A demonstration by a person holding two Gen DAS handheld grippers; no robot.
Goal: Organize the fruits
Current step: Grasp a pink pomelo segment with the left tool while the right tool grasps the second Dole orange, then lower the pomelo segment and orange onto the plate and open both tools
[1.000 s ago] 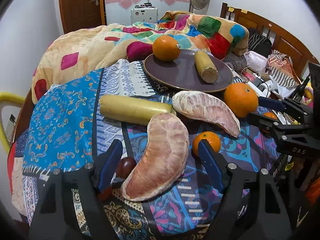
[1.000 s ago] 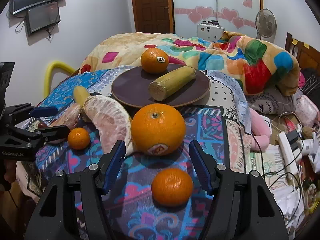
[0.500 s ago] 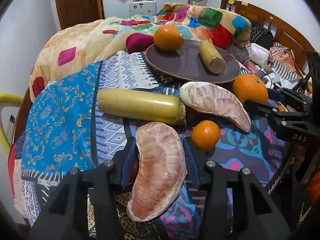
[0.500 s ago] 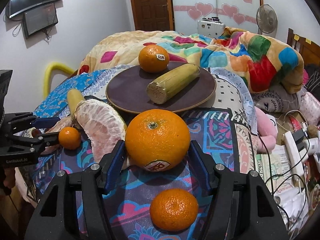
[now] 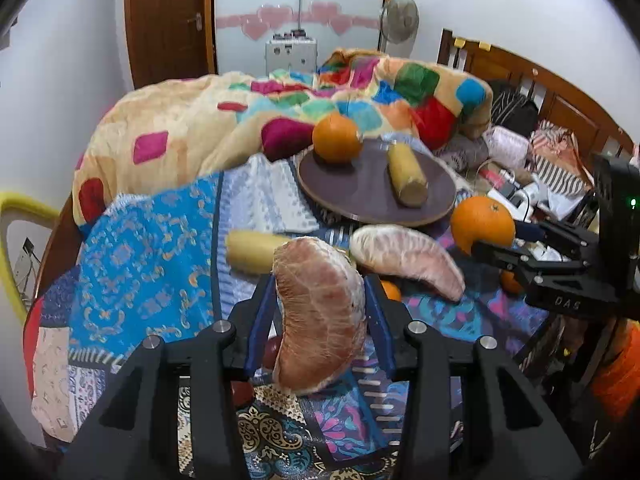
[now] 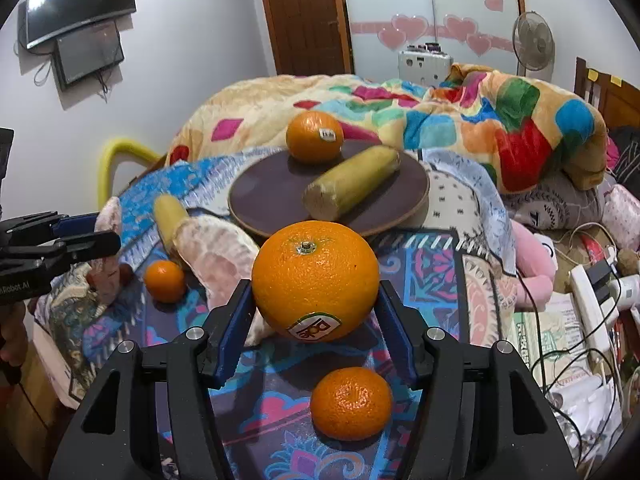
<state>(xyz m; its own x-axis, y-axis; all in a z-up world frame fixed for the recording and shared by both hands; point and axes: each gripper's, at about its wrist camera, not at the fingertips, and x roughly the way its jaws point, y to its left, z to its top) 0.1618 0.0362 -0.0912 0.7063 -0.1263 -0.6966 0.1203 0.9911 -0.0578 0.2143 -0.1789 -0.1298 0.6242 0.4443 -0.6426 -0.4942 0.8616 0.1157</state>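
My left gripper [image 5: 320, 312] is shut on a peeled pomelo segment [image 5: 320, 316] and holds it above the patterned cloth. My right gripper [image 6: 314, 312] is shut on a large orange [image 6: 316, 280] with a Dole sticker, lifted off the cloth; it also shows in the left wrist view [image 5: 482, 222]. A dark round plate [image 6: 276, 192] behind holds another orange [image 6: 314, 142] and a yellow corn piece [image 6: 352, 182]. A second pomelo segment [image 5: 408, 260], a second corn piece [image 5: 256, 254] and small tangerines [image 6: 352, 402] [image 6: 164, 280] lie on the cloth.
A small dark red fruit [image 5: 272, 350] lies under the left gripper. A colourful blanket [image 6: 440, 120] is heaped behind the plate. Cables and a power strip [image 6: 592, 308] clutter the right side. A yellow chair back [image 5: 16, 208] stands at the left.
Both grippers moved forward and closed. The left one took the near pomelo segment and lifted it; the right one took the large orange and lifted it.
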